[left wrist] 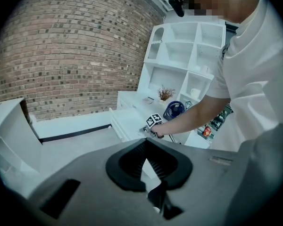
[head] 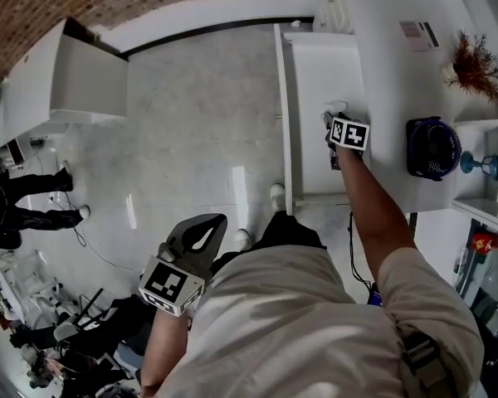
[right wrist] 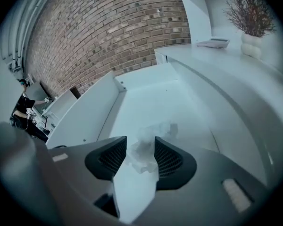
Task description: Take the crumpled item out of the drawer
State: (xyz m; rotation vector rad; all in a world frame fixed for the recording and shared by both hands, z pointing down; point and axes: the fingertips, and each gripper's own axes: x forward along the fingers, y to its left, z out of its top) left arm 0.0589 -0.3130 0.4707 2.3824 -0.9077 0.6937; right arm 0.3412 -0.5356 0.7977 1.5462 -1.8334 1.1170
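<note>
Brick wall runs behind the work area, above a pale glossy floor. White shelving unit stands against that wall, with a long white surface at its foot.

Drawer under the surface is pulled fully out. Its white interior is bare apart from the one item noted below.

Person in a light shirt stands at the open drawer, right arm stretched forward over it. The left arm is held low at the waist.

Left gripper hangs over the floor, well clear of the drawer. Its jaws are pressed together at the tips with nothing between them.

Right gripper is lowered into the drawer, pointing steeply down. Its jaws stand spread and straddle the crumpled item. The item fills most of the gap and reaches close to both pads, but no firm pinch is evident.

Dark blue fan sits on the surface, just right of the right gripper. Dried reddish plant stands further along the same surface, well apart from the drawer.

Crumpled item, white and paper-like, lies on the drawer floor towards the near end. Part of it sits between the right jaws and the rest projects just beyond their tips.
</note>
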